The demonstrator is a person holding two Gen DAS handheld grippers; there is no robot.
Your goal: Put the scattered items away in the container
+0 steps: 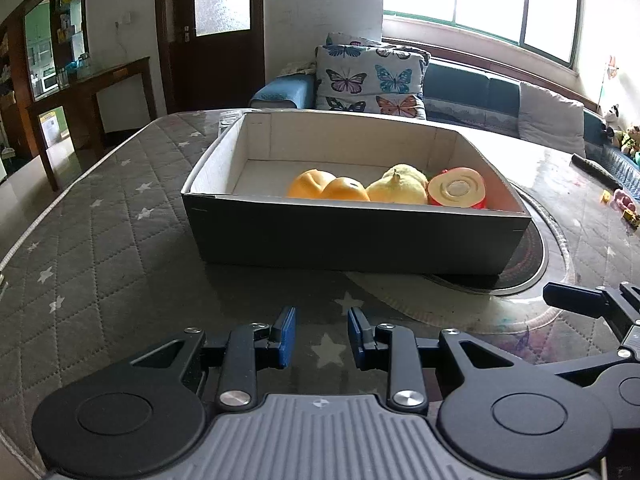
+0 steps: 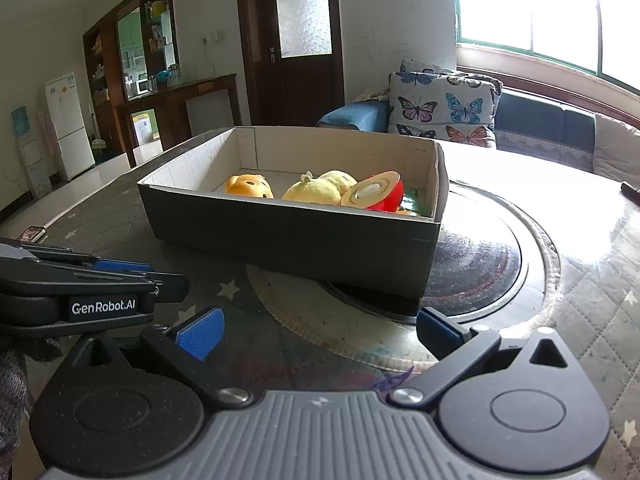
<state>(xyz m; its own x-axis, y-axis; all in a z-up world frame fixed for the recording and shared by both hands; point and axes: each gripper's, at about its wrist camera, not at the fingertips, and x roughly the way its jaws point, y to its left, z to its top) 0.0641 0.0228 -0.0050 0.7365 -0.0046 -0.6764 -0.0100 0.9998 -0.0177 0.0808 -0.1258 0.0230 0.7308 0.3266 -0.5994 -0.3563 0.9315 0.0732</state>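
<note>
A dark cardboard box (image 1: 352,236) with a pale inside stands on the table ahead of both grippers; it also shows in the right wrist view (image 2: 288,236). Inside lie an orange toy fruit (image 1: 328,188), a yellow toy fruit (image 1: 400,190) and a red half fruit with a cream cut face (image 1: 456,192). The same toys show in the right wrist view: orange (image 2: 250,186), yellow (image 2: 320,190), red (image 2: 376,196). My left gripper (image 1: 322,336) is open a little and empty, low over the table short of the box. My right gripper (image 2: 320,332) is wide open and empty.
The table has a grey quilted star cover (image 1: 100,248) and a round dark glass inset (image 2: 480,264) under the box's right end. Small toys (image 1: 626,204) and a dark remote (image 1: 592,168) lie at the far right. A sofa with butterfly cushions (image 1: 372,80) stands behind.
</note>
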